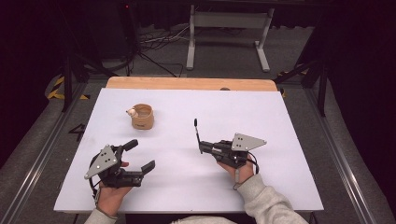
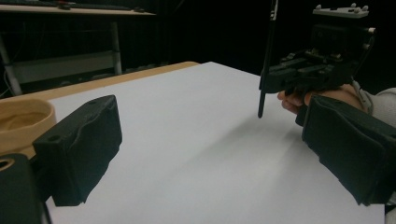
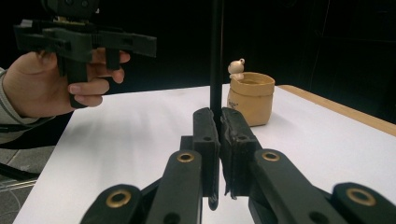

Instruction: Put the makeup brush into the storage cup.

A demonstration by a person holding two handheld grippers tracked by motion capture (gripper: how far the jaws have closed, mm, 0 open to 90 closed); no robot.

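Dark room behind, with a pale metal frame standing on the grey floor and loose cables near it; in front, a white table top with a light wooden strip along its far edge. At the near left of the high view, a hand held the left gripper, black with a grey three-cornered plate on top, its jaws spread wide with nothing between them; its own view showed the two black pads well apart over bare white surface. Farther back and left of centre stood a small tan pot with a little rounded figure on its rim, upright on the table, untouched and well apart from both grippers. Right of centre, a hand in a light grey sleeve held the right gripper, jaws clamped tight on a thin black rod. In the right gripper view the rod ran straight up from between the closed pads, its lower tip showing just below them. From the left gripper view the rod hung clear above the table, its tip not touching the surface.
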